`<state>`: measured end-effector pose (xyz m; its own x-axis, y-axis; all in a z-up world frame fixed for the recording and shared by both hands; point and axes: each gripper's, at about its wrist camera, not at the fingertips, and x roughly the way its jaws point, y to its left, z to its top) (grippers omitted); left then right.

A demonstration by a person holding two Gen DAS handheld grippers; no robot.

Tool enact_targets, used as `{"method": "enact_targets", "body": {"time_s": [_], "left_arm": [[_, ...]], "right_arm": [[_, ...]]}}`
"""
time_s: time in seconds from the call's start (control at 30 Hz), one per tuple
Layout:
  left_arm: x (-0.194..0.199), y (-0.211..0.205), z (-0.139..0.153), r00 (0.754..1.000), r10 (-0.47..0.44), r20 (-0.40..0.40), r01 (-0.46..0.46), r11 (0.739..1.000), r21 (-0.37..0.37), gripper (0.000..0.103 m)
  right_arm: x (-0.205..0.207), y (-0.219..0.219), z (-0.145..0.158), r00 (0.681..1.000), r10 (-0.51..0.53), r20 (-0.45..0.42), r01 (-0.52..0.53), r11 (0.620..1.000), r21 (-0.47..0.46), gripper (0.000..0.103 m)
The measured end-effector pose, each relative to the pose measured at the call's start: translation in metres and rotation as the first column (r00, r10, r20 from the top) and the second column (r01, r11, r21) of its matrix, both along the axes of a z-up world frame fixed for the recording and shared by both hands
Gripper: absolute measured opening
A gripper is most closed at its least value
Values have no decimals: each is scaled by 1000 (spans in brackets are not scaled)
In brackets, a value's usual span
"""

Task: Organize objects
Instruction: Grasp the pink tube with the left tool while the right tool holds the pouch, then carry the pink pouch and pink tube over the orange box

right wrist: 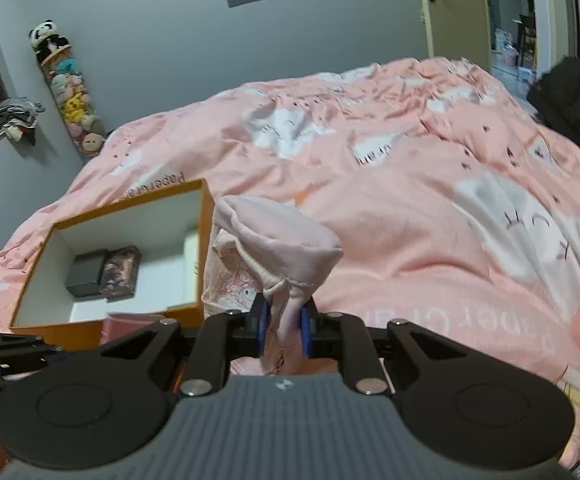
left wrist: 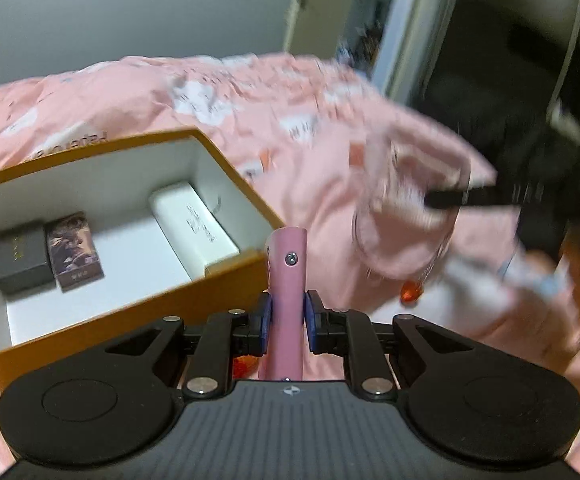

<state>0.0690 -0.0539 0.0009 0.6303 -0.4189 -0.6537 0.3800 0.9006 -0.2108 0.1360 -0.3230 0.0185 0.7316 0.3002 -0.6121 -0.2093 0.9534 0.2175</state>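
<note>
My left gripper (left wrist: 286, 322) is shut on a pink cylindrical device (left wrist: 288, 280) that stands upright between the pads, just right of the orange box (left wrist: 130, 312). The box is open and holds a black small box (left wrist: 20, 258), a dark printed box (left wrist: 74, 250) and a white box (left wrist: 196, 224). My right gripper (right wrist: 284, 330) is shut on a pale pink drawstring pouch (right wrist: 278, 240), held above the bed to the right of the orange box (right wrist: 206, 216). The pouch (left wrist: 405, 216) shows blurred in the left wrist view.
A pink duvet (right wrist: 409, 200) with white prints covers the bed. A black garment (right wrist: 573, 96) lies at its far right edge. A tube of plush toys (right wrist: 70, 92) hangs on the grey wall. A doorway (right wrist: 509, 12) opens at the back right.
</note>
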Motion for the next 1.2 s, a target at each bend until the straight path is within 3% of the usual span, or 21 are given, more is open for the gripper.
{"method": "enact_targets", "body": {"time_s": [0.17,0.27,0.37,0.57,0.67,0.83,1.0,1.2], "left_arm": [[8,34,34,997,64,48,-55,984,-169,19],[11,50,54,994,96,57,-81,973,-214,19],[23,59,64,989,138,60,-124,974,-191,19],[52,68,68,977,209,50,-205,976,-69,19],[65,70,63,974,221,39,-220,975,-27,19],[92,80,46,970,240,-25,-241,970,-29,19],[132,98,18,941,302,-153,-319,942,-104,19],[177,103,-21,910,309,-277,-367,911,-188,19]], "right_arm": [[-1,16,24,997,63,40,-63,998,-16,17],[5,26,37,992,113,56,-113,994,2,17],[17,44,46,984,168,60,-169,985,20,17],[49,97,45,962,269,53,-268,963,-22,17],[68,119,37,954,300,31,-298,953,-44,17],[95,138,19,948,317,-26,-318,946,-57,17],[122,146,0,948,309,-76,-316,943,-101,17],[150,139,-10,954,285,-96,-294,951,-96,17]]}}
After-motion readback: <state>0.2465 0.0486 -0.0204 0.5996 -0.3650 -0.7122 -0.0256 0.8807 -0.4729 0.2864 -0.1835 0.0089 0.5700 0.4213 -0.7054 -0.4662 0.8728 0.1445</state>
